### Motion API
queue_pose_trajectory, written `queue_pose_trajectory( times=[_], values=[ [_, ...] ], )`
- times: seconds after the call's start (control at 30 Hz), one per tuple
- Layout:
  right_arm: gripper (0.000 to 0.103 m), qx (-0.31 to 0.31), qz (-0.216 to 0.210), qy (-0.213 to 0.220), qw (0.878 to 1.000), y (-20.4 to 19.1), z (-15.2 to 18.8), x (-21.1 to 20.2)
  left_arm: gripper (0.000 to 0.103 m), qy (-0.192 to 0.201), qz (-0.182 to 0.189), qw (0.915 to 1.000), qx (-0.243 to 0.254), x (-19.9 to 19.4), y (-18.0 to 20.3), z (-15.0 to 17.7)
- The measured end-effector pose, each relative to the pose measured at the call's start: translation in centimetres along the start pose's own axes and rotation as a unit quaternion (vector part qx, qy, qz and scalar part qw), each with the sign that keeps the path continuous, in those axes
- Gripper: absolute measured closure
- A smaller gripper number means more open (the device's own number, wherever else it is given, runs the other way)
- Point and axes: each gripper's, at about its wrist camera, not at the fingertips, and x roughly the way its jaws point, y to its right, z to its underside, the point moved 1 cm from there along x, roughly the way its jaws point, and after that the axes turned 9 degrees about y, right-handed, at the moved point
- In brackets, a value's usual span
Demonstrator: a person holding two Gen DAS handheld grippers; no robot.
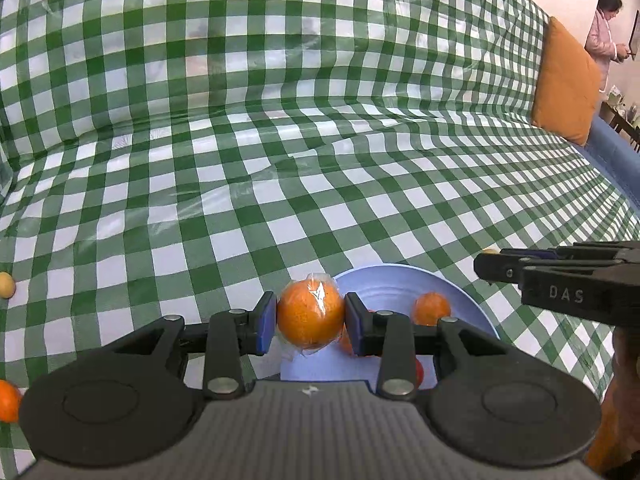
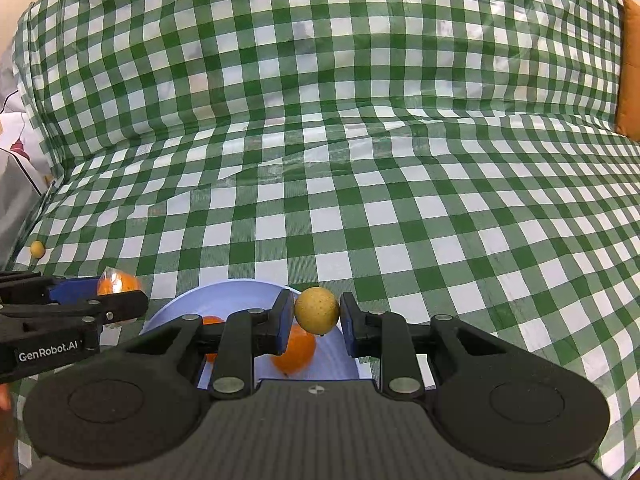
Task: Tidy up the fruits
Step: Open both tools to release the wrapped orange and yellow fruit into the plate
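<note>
Left wrist footage is filled at the bottom by the left gripper [image 1: 310, 322], whose blue-padded fingers [image 1: 267, 322] are closed partway and pressed against both sides of a round orange wrapped in clear plastic film [image 1: 310, 314]. Just beyond and to the right of those fingers a pale blue round plate [image 1: 384, 284] is seen on the green-and-white checked cloth [image 1: 280, 140], and a smaller bare orange fruit [image 1: 431, 309] is lying in it, with more orange and red fruit partly hidden behind the right finger. The right gripper [image 1: 486, 266] is seen from the side at the right edge. Far left of the fingers, a small yellowish round fruit [image 1: 6, 285] and an orange fruit [image 1: 8, 400] are left on the cloth. An orange cushion [image 1: 564, 84] and a person in pale clothing [image 1: 604, 36] are visible in the far right corner. From the right wrist, the right gripper [image 2: 317, 312] is shown nearly closed, a small yellow-brown speckled round fruit [image 2: 317, 309] being pinched between its blue pads [image 2: 285, 318] above the same plate [image 2: 224, 296]; a bare orange [image 2: 294, 354] lies directly below the fingers.
</note>
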Motion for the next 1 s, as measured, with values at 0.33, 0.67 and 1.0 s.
queue_pose_trajectory(
  times=[0.33, 0.67, 1.0],
  values=[
    [0.055, -0.015, 0.006, -0.038, 0.999, -0.5, 0.7, 1.4, 0.053, -0.032, 0.036, 0.9988, -0.001, 0.6, 0.3, 0.5],
    [0.051, 0.008, 0.016, -0.009, 1.0, -0.3, 0.2, 0.9, 0.072, -0.024, 0.0, 0.9992, -0.031, 0.2, -1.2, 0.1],
    [0.063, 0.008, -0.029, 0.04, 0.999, -3.0, -0.7, -0.4, 0.086, 0.0, -0.052, 0.9936, -0.1, -1.5, -5.8, -1.5]
  ],
)
